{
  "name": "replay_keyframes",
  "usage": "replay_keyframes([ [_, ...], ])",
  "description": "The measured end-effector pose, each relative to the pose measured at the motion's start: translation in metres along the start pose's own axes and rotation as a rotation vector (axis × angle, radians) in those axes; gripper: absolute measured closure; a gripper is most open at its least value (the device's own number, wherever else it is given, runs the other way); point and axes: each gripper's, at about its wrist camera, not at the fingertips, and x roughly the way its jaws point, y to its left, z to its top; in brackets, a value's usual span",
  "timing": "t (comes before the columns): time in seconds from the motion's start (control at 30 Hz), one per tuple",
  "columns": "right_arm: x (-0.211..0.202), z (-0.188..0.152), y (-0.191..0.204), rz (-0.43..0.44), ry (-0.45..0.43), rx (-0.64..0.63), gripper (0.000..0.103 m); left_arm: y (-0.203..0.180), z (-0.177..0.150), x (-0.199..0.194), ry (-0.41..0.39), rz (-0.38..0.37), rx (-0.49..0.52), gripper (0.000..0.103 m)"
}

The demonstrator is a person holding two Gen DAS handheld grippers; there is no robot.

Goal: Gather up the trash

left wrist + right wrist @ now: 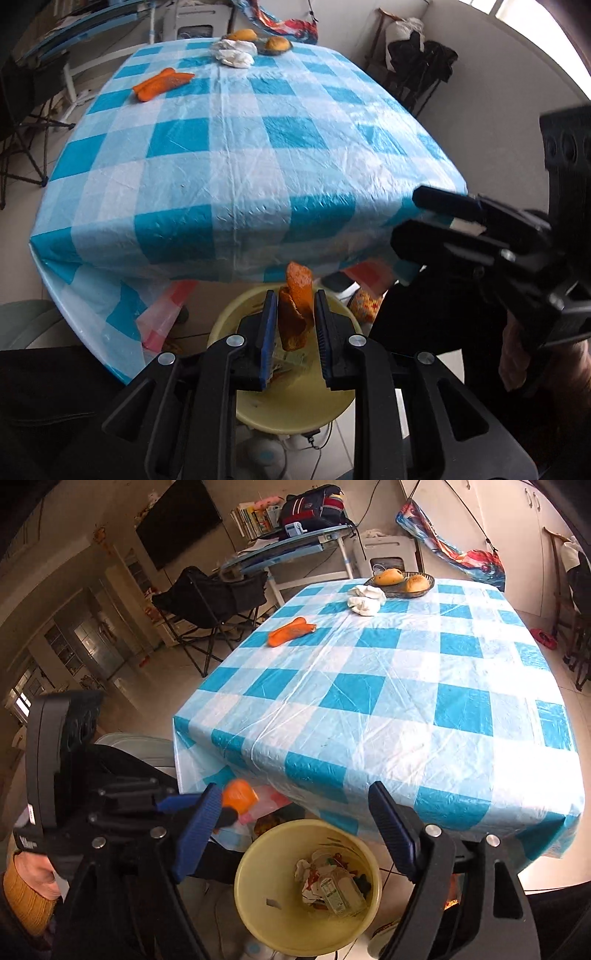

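Pinching orange peel (pixel 295 310), left gripper (pixel 294 325).

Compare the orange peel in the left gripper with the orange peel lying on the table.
The held peel stands upright between the left gripper fingers, above the yellow bin; the table peel lies flat on the checked tablecloth, untouched. The held peel curls; the table peel is stretched long. Both are orange.

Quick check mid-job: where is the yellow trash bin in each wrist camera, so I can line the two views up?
Left wrist: the yellow trash bin sits bottom centre, on the floor below the left gripper, which holds an orange peel over it.
Right wrist: the bin is bottom centre, between the open fingers of the right gripper, trash visible inside.
Shared landmark: the near edge of the blue checked tablecloth, just beyond the bin.
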Motion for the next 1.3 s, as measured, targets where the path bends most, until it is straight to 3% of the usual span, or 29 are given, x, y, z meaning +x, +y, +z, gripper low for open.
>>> replay_keyframes([
  [0.03, 0.001, 0.000, 0.000, -0.004, 0.000, -0.006, 0.025, -0.005, -0.002, 0.003, 0.007, 0.020, 0.024, 0.079],
  [0.1, -0.001, 0.000, 0.000, -0.012, 0.000, -0.012, 0.023, -0.008, -0.003, 0.005, 0.000, 0.057, 0.037, 0.059],
  [0.17, 0.001, 0.000, -0.001, -0.018, 0.002, -0.013, 0.022, -0.003, -0.001, 0.003, -0.021, 0.076, 0.009, 0.049],
  [0.3, 0.005, -0.001, -0.005, -0.035, 0.014, -0.007, 0.020, 0.018, 0.004, -0.004, -0.061, 0.084, -0.101, 0.041],
  [0.5, 0.007, -0.003, -0.008, -0.052, 0.026, 0.005, 0.018, 0.042, 0.008, -0.010, -0.107, 0.078, -0.222, 0.036],
  [0.97, 0.015, -0.004, -0.010, -0.072, 0.059, 0.008, 0.016, 0.061, 0.011, -0.019, -0.180, 0.089, -0.327, 0.025],
  [1.3, 0.018, -0.005, -0.009, -0.075, 0.075, 0.002, 0.016, 0.061, 0.010, -0.018, -0.185, 0.090, -0.337, 0.022],
])
